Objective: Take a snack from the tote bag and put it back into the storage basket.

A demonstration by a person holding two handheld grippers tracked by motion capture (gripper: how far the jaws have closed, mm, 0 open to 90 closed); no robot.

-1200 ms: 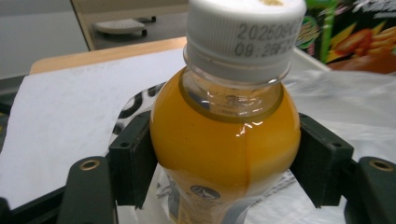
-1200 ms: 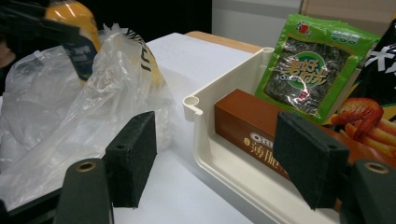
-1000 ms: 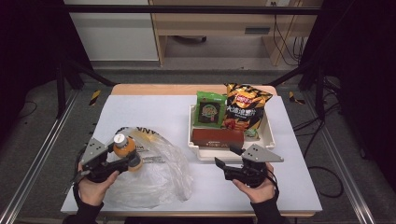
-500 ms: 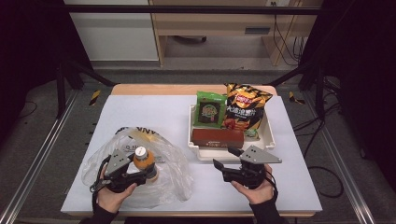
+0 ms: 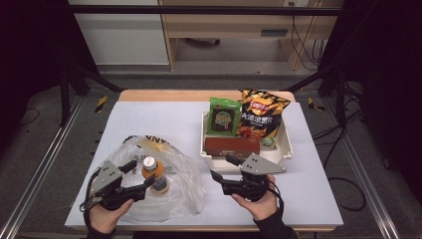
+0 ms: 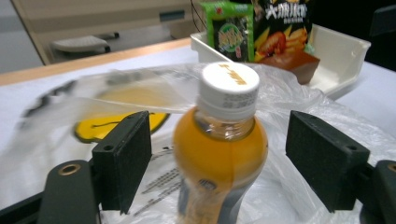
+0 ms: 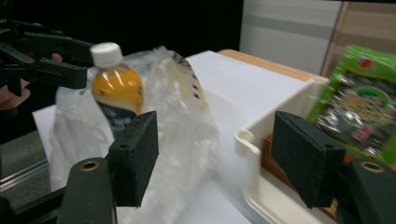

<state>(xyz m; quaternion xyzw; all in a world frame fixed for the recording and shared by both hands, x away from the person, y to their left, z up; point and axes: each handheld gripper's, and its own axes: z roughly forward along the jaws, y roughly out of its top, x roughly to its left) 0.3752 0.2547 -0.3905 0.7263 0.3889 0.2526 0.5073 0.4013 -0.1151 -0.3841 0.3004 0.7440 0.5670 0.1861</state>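
Seven items logged, largest first. White-topped bench (image 5: 159, 119) with a wooden far edge, carrying everything. Crumpled clear plastic bag (image 5: 174, 186) with black and yellow print, lying at the near left. Cream plastic tray (image 5: 284, 149) right of centre, holding an orange-and-black crisp packet (image 5: 261, 117) and a green snack packet (image 5: 223, 115) stood upright against its far wall, with a brown flat pack (image 5: 233, 146) lying in front of them. Left gripper (image 5: 142, 175), jaws spread wide to either side of the bottle and, in the left gripper view, not touching it. Right gripper (image 5: 223, 168), jaws likewise spread and holding nothing, hanging just before the near wall of the tray. Small orange-drink bottle with white cap (image 6: 224, 144), upright on the bag, between the left jaws. Step in hand, as judged: the bottle is being set down on, or bagged into, the plastic bag; whether it stands inside the bag's mouth or merely on top cannot be told. Next move likely calls for the right gripper to take a tray item, or to lift the bag's edge clear.
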